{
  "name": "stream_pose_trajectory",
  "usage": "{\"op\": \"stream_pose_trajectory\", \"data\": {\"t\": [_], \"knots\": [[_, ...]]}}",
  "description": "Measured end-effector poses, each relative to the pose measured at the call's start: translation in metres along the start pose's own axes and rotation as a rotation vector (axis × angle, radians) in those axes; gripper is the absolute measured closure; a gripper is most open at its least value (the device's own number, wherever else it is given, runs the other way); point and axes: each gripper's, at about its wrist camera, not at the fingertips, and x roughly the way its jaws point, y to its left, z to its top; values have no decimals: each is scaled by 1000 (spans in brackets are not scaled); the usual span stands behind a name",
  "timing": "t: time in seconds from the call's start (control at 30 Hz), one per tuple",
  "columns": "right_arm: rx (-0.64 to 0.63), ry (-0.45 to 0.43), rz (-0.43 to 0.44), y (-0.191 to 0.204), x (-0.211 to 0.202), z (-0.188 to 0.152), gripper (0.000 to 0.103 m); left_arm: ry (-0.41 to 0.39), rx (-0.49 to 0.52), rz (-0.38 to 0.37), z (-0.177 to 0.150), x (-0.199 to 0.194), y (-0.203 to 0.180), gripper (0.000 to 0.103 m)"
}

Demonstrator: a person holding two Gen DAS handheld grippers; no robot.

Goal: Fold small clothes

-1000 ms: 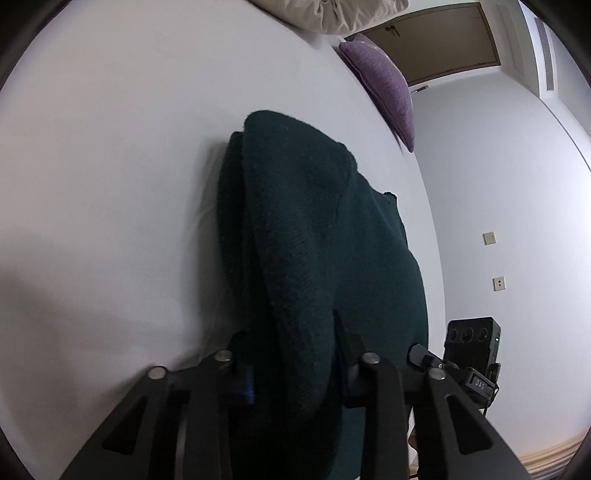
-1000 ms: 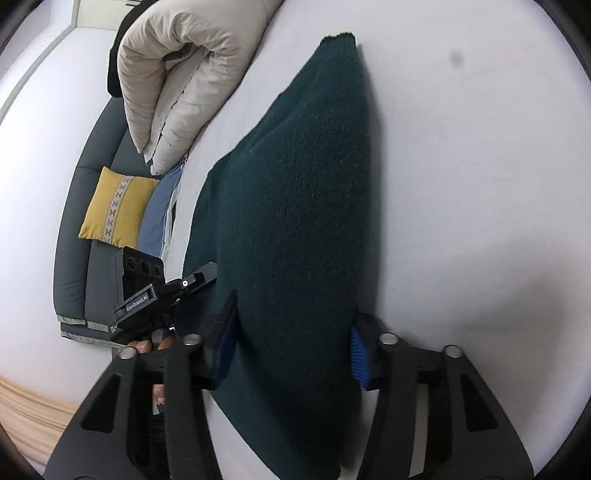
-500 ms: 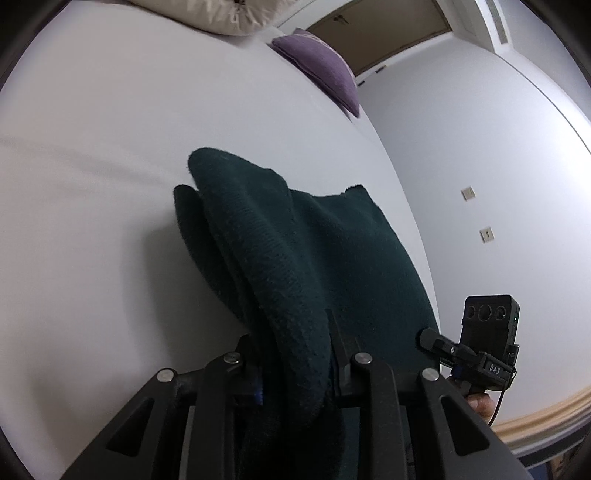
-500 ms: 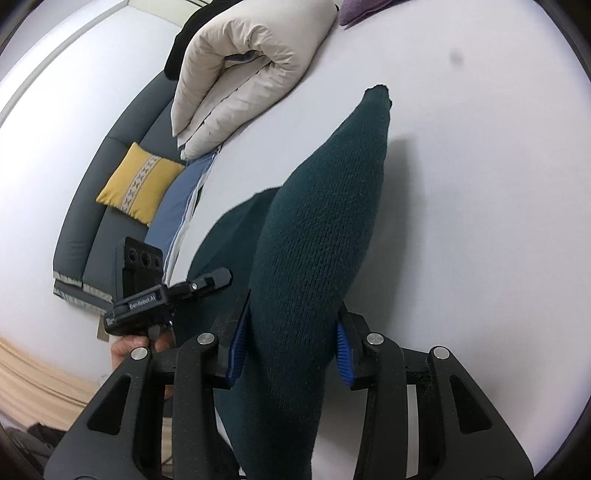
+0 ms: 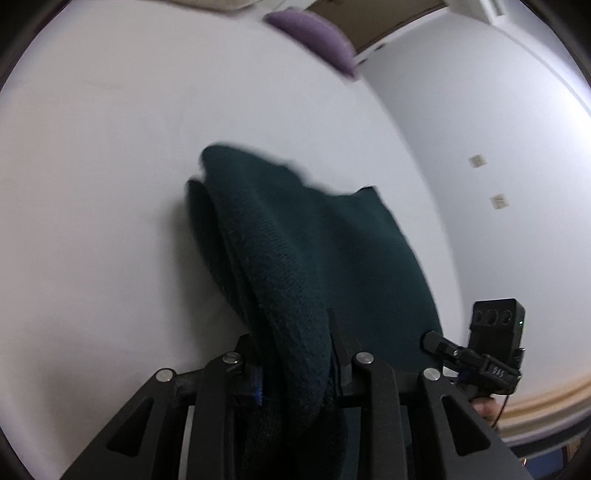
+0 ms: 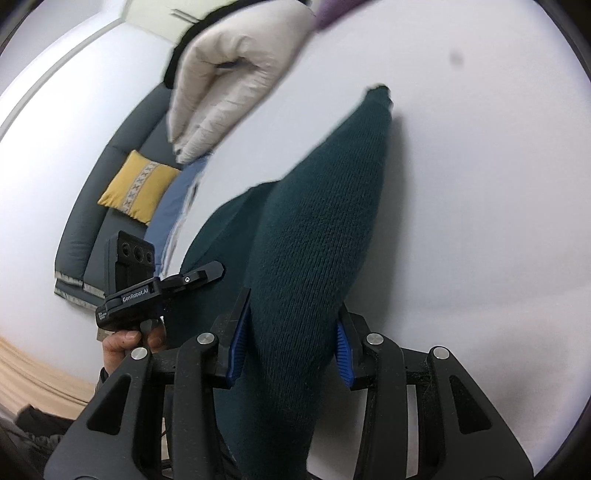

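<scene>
A dark green knitted garment (image 5: pixel 295 251) lies partly on the white bed (image 5: pixel 92 184), its near edge lifted. My left gripper (image 5: pixel 295 365) is shut on one end of that edge. My right gripper (image 6: pixel 291 343) is shut on the other end, with the knit (image 6: pixel 317 229) bunched between its blue pads (image 6: pixel 236 339). The cloth hangs in a fold between the two grippers and runs down to the sheet. The right gripper also shows in the left wrist view (image 5: pixel 487 354), and the left one in the right wrist view (image 6: pixel 147 288).
A cream duvet (image 6: pixel 229 74) is rolled at the head of the bed. A purple cushion (image 5: pixel 314 33) lies at the far edge. A grey sofa (image 6: pixel 92 206) with a yellow cushion (image 6: pixel 136 188) stands beside the bed. A white wall (image 5: pixel 480 129) runs on the other side.
Both grippers closed tighter on the garment's edge and lifted it, so the cloth stands up in a ridge and its far part has drawn nearer.
</scene>
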Motion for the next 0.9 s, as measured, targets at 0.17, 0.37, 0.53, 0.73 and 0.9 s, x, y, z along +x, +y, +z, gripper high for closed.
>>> {"op": "stream_pose_trajectory", "data": {"t": [0.17, 0.37, 0.53, 0.73, 0.9], "knots": [[75, -23, 68, -39, 4, -19, 66, -26, -100, -82, -15, 6, 26, 69], [74, -20, 58, -42, -3, -27, 64, -31, -107, -71, -12, 13, 16, 68], [94, -45, 22, -41, -17, -26, 57, -54, -98, -34, -17, -4, 20, 63], [181, -170, -184, -49, -63, -22, 54, -186, -17, 61, -28, -53, -5, 58], [66, -221, -66, -3, -82, -27, 54, -251, 132, 44, -39, -64, -57, 52]]}}
